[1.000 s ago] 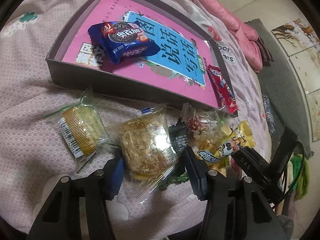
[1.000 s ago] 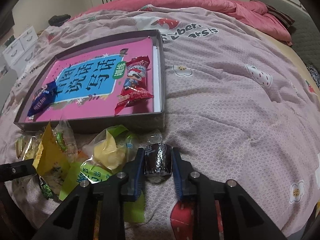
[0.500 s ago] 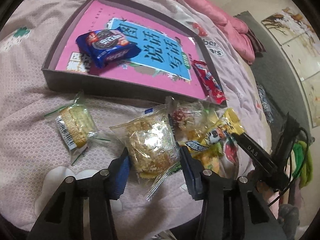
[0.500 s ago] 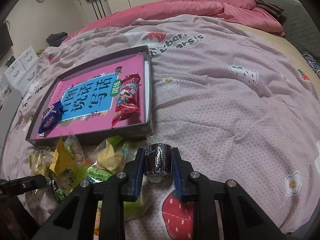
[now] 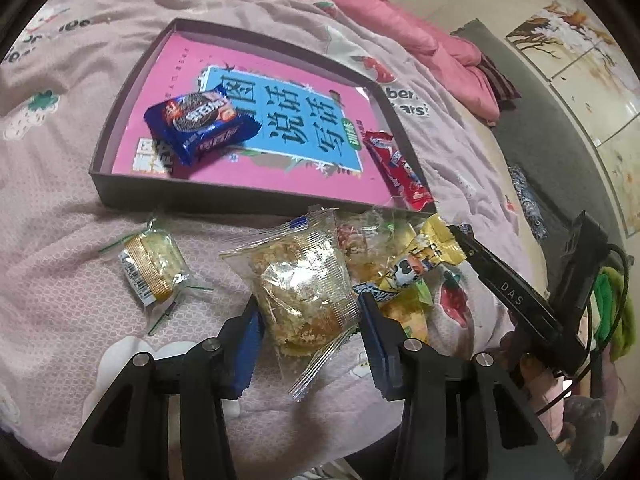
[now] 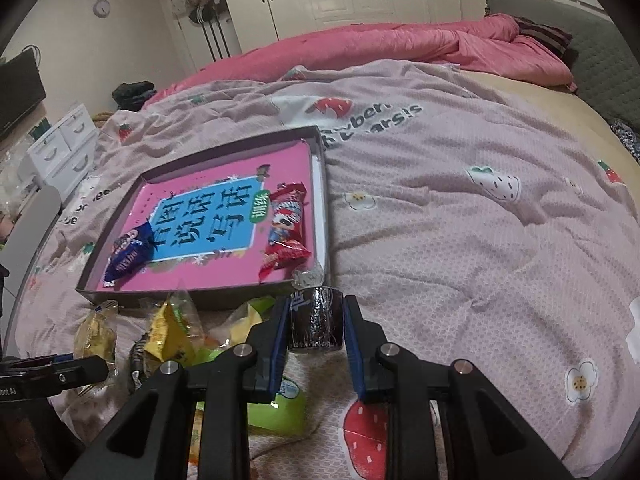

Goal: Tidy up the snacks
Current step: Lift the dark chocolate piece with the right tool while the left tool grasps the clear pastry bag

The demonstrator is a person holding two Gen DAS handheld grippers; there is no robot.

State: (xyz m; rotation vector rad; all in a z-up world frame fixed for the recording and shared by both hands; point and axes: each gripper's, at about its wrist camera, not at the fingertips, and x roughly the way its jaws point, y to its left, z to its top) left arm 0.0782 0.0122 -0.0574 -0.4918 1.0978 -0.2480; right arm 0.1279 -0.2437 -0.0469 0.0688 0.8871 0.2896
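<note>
My left gripper (image 5: 310,320) is shut on a clear-wrapped crumbly cake (image 5: 304,288), held just above the pink bedspread. My right gripper (image 6: 316,324) is shut on a small dark chocolate snack (image 6: 316,318), lifted in front of the box. The shallow grey box (image 5: 224,200) has a pink and blue printed bottom; in it lie a blue cookie pack (image 5: 200,122) at the left and a red snack pack (image 5: 398,170) at the right. The same box (image 6: 324,216) shows in the right wrist view with its cookie pack (image 6: 130,254) and red pack (image 6: 286,226).
Loose snacks lie before the box: a small wrapped cake (image 5: 150,270) at the left, yellow and green packets (image 5: 416,268) at the right, also a heap of packets (image 6: 172,332). A pink quilt (image 6: 400,48) lies at the bed's far side. White drawers (image 6: 60,148) stand at the left.
Both grippers have risen with their snacks, so more of the bed and room shows. The left jaws closed in on the clear-wrapped cake, which has come up off the bedspread.
</note>
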